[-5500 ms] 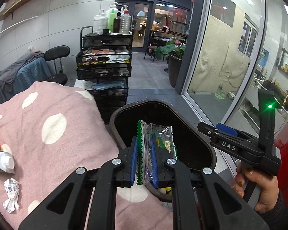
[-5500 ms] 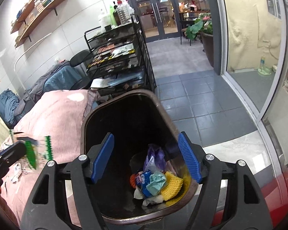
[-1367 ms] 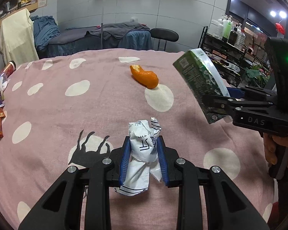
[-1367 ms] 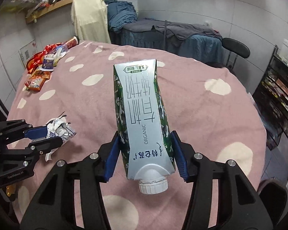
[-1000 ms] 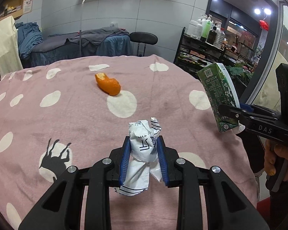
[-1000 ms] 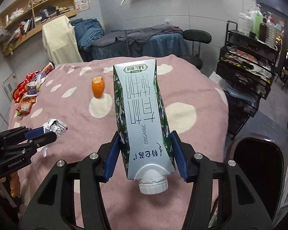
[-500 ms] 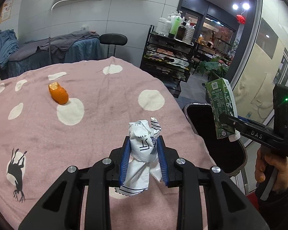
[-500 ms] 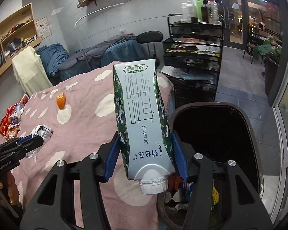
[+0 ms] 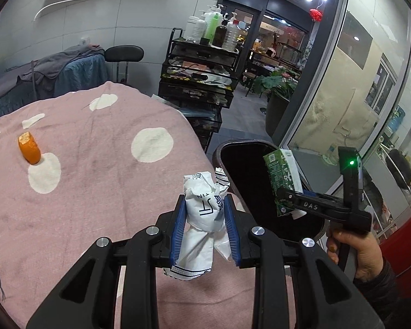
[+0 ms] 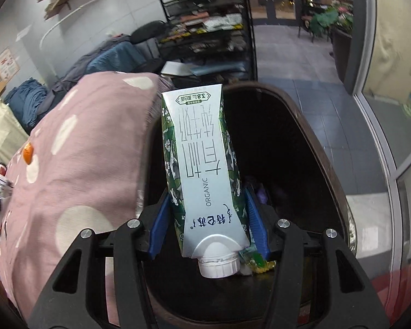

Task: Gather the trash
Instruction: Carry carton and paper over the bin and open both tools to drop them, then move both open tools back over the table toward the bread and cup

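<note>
My left gripper [image 9: 204, 227] is shut on a crumpled white paper wrapper [image 9: 202, 211], held above the pink dotted tablecloth [image 9: 96, 186] near the table's right edge. My right gripper [image 10: 207, 231] is shut on a green and white milk carton [image 10: 202, 170], cap toward the camera, held over the open dark trash bin [image 10: 339, 192]. The carton [image 9: 283, 181] and the right gripper [image 9: 290, 200] also show in the left wrist view, above the bin [image 9: 219, 150]. An orange peel [image 9: 29, 148] lies on the cloth at the left.
A black wire trolley [image 9: 197, 82] with bottles on top stands behind the table. A black stool [image 9: 124, 53] and a covered bed [image 9: 41, 79] are at the back. A glass wall [image 9: 342, 96] is on the right. Coloured trash lies in the bin's bottom [image 10: 257, 264].
Both grippers have swung right from the table toward the bin. The carton now hangs over the bin opening. The wrapper stays gripped in the left gripper.
</note>
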### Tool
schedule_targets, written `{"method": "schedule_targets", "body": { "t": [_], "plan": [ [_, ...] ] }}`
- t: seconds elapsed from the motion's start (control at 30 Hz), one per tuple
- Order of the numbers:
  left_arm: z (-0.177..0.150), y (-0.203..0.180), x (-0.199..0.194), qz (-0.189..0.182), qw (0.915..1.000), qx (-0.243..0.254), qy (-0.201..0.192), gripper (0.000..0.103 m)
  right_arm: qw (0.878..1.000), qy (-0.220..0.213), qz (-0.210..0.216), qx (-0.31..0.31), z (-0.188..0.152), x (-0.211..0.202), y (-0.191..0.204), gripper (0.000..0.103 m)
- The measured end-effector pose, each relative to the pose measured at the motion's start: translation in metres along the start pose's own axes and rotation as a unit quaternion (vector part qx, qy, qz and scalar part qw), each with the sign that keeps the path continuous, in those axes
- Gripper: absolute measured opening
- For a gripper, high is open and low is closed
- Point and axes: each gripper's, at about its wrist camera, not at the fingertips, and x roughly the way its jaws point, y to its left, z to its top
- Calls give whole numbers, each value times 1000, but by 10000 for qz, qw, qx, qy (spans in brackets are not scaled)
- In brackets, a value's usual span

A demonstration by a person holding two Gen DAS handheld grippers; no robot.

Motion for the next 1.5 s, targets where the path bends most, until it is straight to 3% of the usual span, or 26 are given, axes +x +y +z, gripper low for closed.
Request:
{"method": "schedule_targets", "body": {
  "t": [0.2, 0.33, 0.67, 1.0, 1.1, 1.17, 1.23, 1.33, 1.5],
  "plan": [
    [4, -17, 18, -218, 9995, 108, 178, 28, 9992, 254, -105, 275, -14, 18, -22, 54],
    [6, -28, 32, -404, 9985, 107, 367, 28, 9990, 166, -69, 398, -20, 15, -30, 61],
    [10, -77, 79, -794, 9914, 517, 907, 28, 9964, -569, -245, 576, -22, -27, -38, 65],
    [3, -113, 121, -795, 9817, 996, 1414, 31, 9884, -1101, -606, 848, -14, -63, -58, 70],
    [2, -115, 127, -728, 9811, 1036, 1464, 45, 9874, -1141, -636, 893, -14, -67, -64, 72],
    [2, -115, 126, -677, 9825, 1029, 1401, 70, 9870, -1159, -648, 911, -13, -69, -66, 74],
    [3, -113, 121, -661, 9843, 1002, 1292, 79, 9868, -1171, -646, 911, -13, -70, -67, 77],
    [3, -112, 116, -646, 9856, 991, 1204, 86, 9869, -1190, -630, 884, -12, -71, -66, 80],
    [6, -108, 100, -552, 9880, 1068, 968, 88, 9887, -1160, -537, 777, -9, -68, -57, 81]
  ]
}}
